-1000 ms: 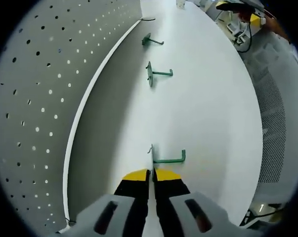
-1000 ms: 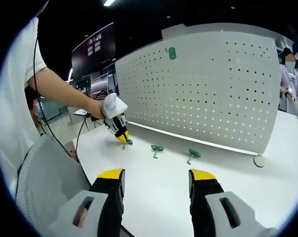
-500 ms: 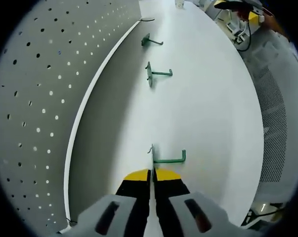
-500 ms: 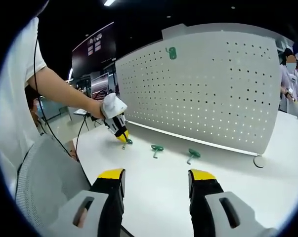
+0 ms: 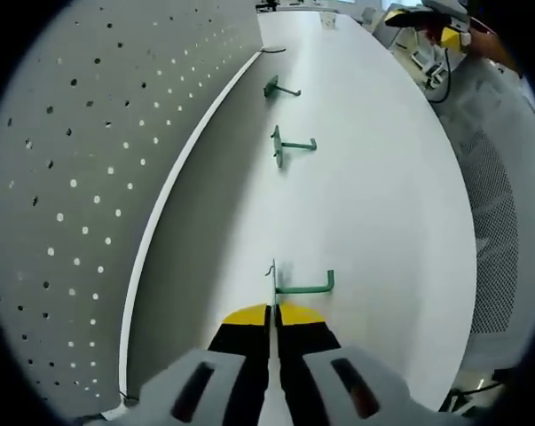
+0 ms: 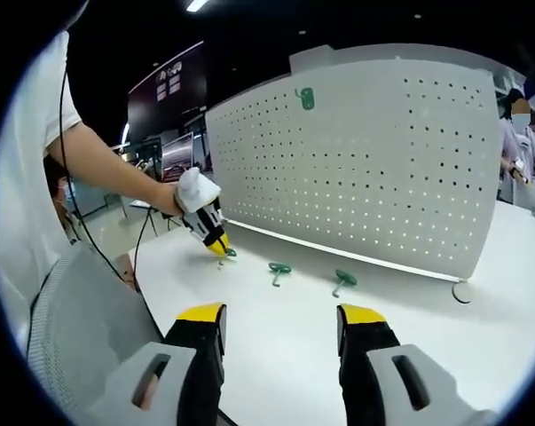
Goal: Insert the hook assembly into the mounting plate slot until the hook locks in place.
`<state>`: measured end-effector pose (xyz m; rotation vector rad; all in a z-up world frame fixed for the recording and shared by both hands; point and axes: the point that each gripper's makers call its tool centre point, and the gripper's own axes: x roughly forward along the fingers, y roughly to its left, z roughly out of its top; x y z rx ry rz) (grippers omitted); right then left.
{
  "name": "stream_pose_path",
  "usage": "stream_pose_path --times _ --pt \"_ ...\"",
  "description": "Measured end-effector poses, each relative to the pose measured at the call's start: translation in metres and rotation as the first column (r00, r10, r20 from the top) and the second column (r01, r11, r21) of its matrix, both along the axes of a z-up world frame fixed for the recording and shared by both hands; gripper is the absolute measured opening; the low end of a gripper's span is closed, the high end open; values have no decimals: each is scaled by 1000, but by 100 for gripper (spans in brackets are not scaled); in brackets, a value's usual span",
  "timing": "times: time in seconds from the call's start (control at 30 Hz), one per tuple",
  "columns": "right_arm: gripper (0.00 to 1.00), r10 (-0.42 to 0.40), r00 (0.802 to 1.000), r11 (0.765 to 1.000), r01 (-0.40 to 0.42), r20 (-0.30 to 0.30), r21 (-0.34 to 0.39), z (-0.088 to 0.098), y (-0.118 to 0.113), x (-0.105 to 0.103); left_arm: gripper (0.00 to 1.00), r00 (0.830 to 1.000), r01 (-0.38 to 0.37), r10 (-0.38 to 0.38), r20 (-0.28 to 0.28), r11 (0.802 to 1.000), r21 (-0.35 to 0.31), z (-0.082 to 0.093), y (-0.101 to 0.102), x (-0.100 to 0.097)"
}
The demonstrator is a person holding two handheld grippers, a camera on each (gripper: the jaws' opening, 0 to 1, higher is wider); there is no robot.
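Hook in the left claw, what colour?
Green hook, clearest in the left gripper view.

The left gripper [image 6: 218, 246] lifts slightly off the table [image 6: 276, 328], carrying the green hook [image 5: 294, 284] pinched between its fingers [image 5: 249, 315].

left gripper [image 5: 272, 312] fingers together, right gripper [image 6: 280, 318] fingers apart

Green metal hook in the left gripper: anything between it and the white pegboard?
Nothing visible. The left gripper is shut on the green metal hook, and bare white table lies between it and the perforated white pegboard. Two other green hooks lie farther along, off the path.
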<state>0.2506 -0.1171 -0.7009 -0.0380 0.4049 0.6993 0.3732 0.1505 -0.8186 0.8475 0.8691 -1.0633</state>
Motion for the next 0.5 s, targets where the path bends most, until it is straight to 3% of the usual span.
stream_pose_path --times 0.03,0.1,0.23,0.5 --pt "48 0 1000 1000 0 2 -1 1 0 0 1 1000 -3 3 3 1000 1 1 2 0" --pt "48 -2 1000 1000 2 2 2 1 0 0 1 1000 -23 24 17 998 -66 8 -3 1" --pt "48 -2 1000 1000 2 2 2 1 -1 0 1 999 -26 29 35 996 -85 16 -3 -1" --pt "48 -3 1000 1000 3 6 8 3 -1 0 1 994 -35 54 92 980 -196 39 -15 -4"
